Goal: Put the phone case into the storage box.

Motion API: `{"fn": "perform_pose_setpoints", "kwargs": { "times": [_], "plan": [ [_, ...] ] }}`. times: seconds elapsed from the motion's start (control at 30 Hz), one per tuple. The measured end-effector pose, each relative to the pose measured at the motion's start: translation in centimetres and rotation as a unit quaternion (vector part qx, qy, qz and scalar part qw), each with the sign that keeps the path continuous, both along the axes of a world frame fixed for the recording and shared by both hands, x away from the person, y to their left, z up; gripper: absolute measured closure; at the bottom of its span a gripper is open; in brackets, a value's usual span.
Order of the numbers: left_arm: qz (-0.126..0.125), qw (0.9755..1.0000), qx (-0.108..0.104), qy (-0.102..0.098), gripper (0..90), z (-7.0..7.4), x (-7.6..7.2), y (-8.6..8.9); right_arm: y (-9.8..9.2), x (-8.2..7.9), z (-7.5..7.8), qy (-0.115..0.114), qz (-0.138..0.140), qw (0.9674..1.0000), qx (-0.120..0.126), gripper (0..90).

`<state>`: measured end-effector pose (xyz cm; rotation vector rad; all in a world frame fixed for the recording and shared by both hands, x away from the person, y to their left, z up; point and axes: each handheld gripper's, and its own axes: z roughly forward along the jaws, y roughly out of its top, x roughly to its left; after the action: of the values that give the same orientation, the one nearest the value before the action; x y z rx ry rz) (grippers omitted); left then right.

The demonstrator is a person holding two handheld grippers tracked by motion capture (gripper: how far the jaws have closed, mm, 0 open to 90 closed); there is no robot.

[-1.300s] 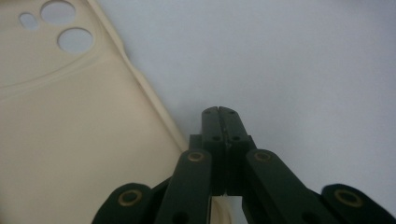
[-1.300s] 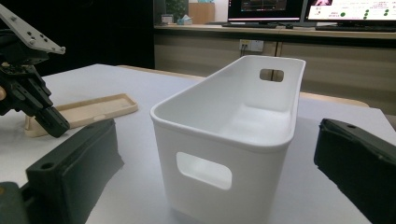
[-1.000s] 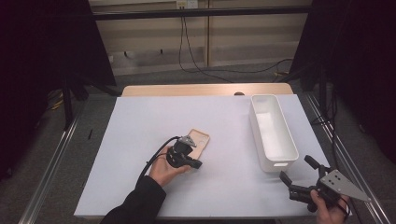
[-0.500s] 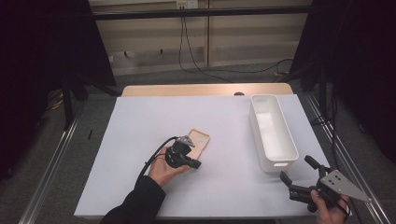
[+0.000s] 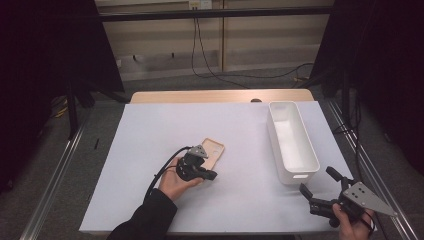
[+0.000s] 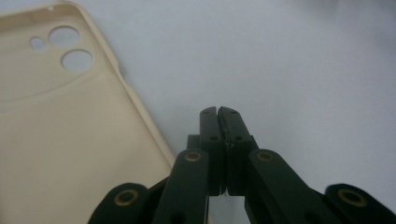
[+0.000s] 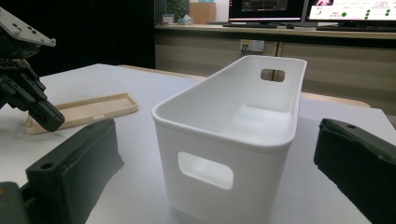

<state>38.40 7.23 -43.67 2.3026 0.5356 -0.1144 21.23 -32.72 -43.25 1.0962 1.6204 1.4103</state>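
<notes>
Nothing has shifted noticeably since the frame 0.5 s ago: both grippers sit where they were. From the high view, the left gripper (image 5: 199,167) rests in a hand (image 5: 177,183) at lower centre of the white table cover (image 5: 150,140), touching the near edge of a beige phone case (image 5: 212,152). At lower right, the right gripper (image 5: 320,187) points its spread jaws toward the near end of a white bin (image 5: 292,141).

Along the left gripper view, the 2 jaws are clenched together on nothing, just right of the phone case (image 6: 60,121), whose 2 camera holes sit at upper left.

Across the right gripper view, the jaws stand released at both lower corners, the bin (image 7: 233,135) between them; the phone case (image 7: 84,109) and left gripper (image 7: 28,93) appear at left.
</notes>
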Motion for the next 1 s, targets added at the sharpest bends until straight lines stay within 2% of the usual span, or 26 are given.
{"fn": "perform_pose_setpoints", "kwargs": {
  "times": [0.17,0.27,0.5,0.53,0.6,0.63,0.7,0.73,0.83,0.87,0.9,0.97,1.0],
  "plan": [
    [0.009,0.9998,-0.012,-0.012,84.5,0.3,0.0,0.3,0.0,0.0,0.0,0.000,0.000,1.0000,0.000,0.0],
    [0.016,0.9989,-0.035,-0.028,81.2,0.7,-0.2,0.8,0.0,0.0,0.0,0.000,-0.001,1.0000,0.001,0.0],
    [0.022,0.9968,-0.060,-0.047,66.3,1.3,-0.7,1.0,0.0,0.0,0.0,0.000,-0.001,1.0000,0.001,0.0],
    [0.024,0.9962,-0.063,-0.055,65.2,1.5,-0.9,1.1,0.0,0.0,0.0,0.000,-0.001,1.0000,0.001,0.0],
    [0.026,0.9958,-0.067,-0.057,59.6,1.6,-1.0,1.1,0.0,0.0,0.0,-0.001,-0.001,1.0000,0.001,0.0],
    [0.025,0.9959,-0.066,-0.056,59.6,1.7,-1.0,1.1,0.0,0.0,0.0,-0.001,-0.001,1.0000,0.001,0.0],
    [0.031,0.9953,-0.070,-0.060,52.1,1.8,-1.1,1.1,0.0,0.0,0.0,-0.001,-0.001,1.0000,0.001,0.0],
    [0.039,0.9941,-0.078,-0.064,48.6,2.0,-1.2,1.2,0.0,0.0,0.0,-0.002,-0.001,1.0000,0.001,0.0],
    [0.048,0.9930,-0.080,-0.073,38.1,2.2,-1.3,1.4,0.0,0.0,0.0,-0.002,-0.001,1.0000,0.001,0.0],
    [0.063,0.9910,-0.087,-0.081,32.7,2.4,-1.5,1.6,0.0,0.0,0.0,-0.002,-0.001,1.0000,0.000,0.0],
    [0.063,0.9910,-0.087,-0.081,30.1,2.4,-1.5,1.6,0.0,0.0,0.0,-0.002,-0.001,1.0000,0.000,0.0],
    [0.068,0.9890,-0.097,-0.089,28.9,2.5,-1.7,1.9,0.0,0.0,0.0,-0.002,-0.001,1.0000,0.000,0.0],
    [0.068,0.9890,-0.097,-0.089,26.3,2.5,-1.7,1.9,0.0,0.0,0.0,-0.002,-0.001,1.0000,0.001,0.0]
  ]
}}
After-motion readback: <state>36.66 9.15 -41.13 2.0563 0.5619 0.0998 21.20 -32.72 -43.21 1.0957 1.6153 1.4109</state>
